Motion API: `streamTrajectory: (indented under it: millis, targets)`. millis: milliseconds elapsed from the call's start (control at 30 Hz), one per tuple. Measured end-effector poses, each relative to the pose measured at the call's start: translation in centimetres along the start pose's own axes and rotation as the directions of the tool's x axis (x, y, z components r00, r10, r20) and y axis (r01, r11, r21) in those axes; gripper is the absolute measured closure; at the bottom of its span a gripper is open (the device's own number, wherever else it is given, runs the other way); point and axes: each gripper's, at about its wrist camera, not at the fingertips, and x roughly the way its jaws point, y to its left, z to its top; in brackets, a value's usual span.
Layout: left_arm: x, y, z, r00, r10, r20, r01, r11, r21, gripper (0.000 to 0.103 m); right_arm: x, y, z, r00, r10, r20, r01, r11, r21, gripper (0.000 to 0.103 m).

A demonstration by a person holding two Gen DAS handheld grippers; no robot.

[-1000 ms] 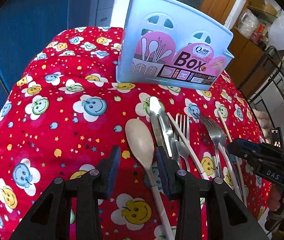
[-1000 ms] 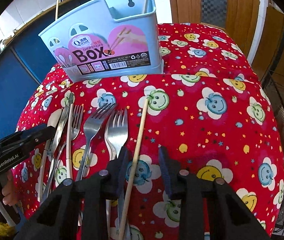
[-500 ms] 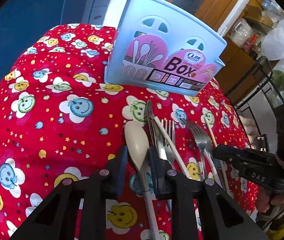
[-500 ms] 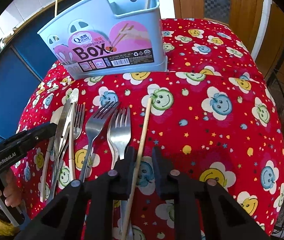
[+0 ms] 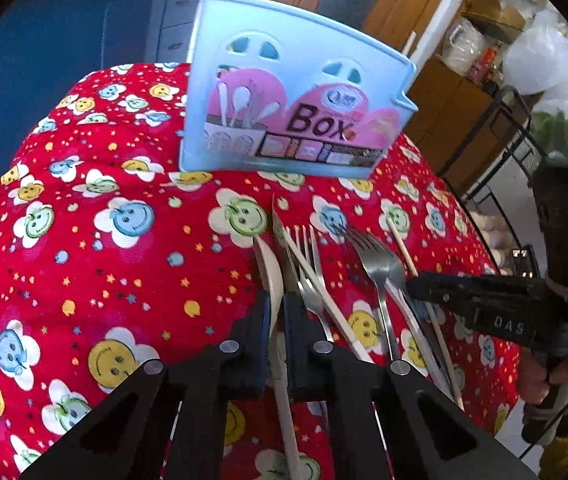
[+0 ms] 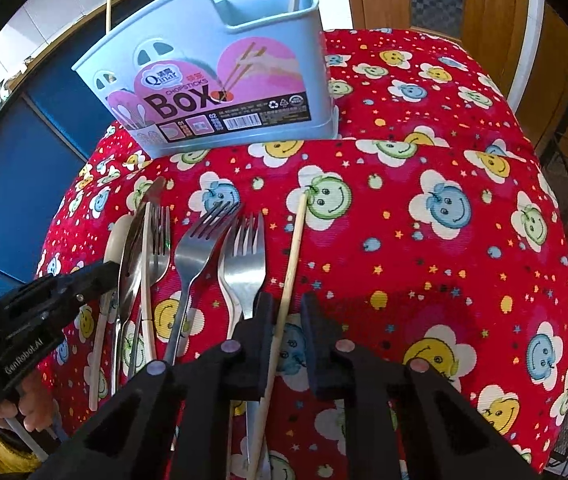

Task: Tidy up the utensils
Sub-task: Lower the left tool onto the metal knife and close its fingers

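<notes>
The left tool (image 5: 277, 312) is clamped on the cream spoon (image 5: 272, 276), which stands on edge between its pads above the red smiley-patterned cloth (image 5: 124, 272). The right tool (image 6: 287, 312) straddles a wooden chopstick (image 6: 294, 248); its jaws are closing, with a gap visible on the chopstick's right side. Between the two lie a knife (image 6: 140, 216), a white chopstick (image 6: 147, 264) and forks (image 6: 244, 264). The blue utensil box (image 6: 220, 80) stands upright at the far edge of the table, one chopstick in it.
</notes>
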Motion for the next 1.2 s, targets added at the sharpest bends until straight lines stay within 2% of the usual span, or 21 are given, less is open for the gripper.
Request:
streamTrajectory:
  millis: [100, 267, 533, 1200]
  targets:
    - [0.2, -0.2, -0.2, 1.000, 0.016, 0.002, -0.016, 1.000, 0.020, 0.097, 0.0, 0.1, -0.1, 1.000, 0.000, -0.003, 0.000, 1.000, -0.005, 0.087]
    - [0.7, 0.3, 0.3, 1.000, 0.009, -0.005, -0.009, 1.000, -0.007, 0.097, 0.1, 0.1, 0.0, 1.000, -0.007, -0.019, 0.007, 1.000, -0.018, 0.088]
    - [0.8, 0.2, 0.4, 1.000, 0.018, -0.005, -0.018, 1.000, -0.006, 0.097, 0.6, 1.1, 0.5, 0.997, -0.062, -0.040, 0.060, 0.996, -0.061, 0.095]
    - [0.7, 0.3, 0.4, 1.000, 0.020, 0.000, -0.020, 1.000, -0.007, 0.097, 0.4, 1.5, 0.0, 0.995, -0.103, 0.008, 0.104, 0.993, -0.051, 0.095]
